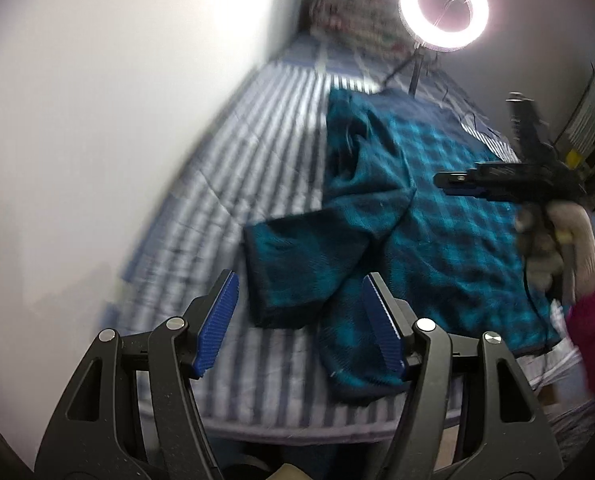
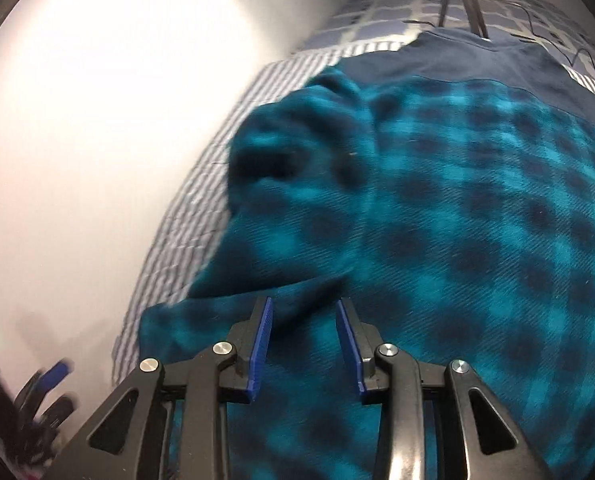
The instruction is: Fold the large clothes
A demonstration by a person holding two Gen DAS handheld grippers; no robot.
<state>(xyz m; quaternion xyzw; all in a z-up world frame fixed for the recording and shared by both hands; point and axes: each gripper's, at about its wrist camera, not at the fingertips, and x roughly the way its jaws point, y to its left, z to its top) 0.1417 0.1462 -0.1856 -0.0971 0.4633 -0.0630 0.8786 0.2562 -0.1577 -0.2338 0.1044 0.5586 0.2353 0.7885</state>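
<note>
Left gripper (image 1: pixel 299 322) and right gripper (image 2: pixel 304 342), jaws spread, over teal checked garment (image 1: pixel 437 216), no readable writing

Surface: bed (image 1: pixel 257 152) under a blue-and-white striped cover, running beside a white wall
Far end: cover pattern turns to a grid of blue squares; blurred patterned bedding beyond
On it: teal-and-dark checked garment (image 1: pixel 437 208) (image 2: pixel 457 208), spread flat, one sleeve folded across toward the near edge
Under garment's far edge: dark navy cloth (image 2: pixel 477 60)
Also on bed: ring light stand (image 1: pixel 415 74), thin black cable
</note>
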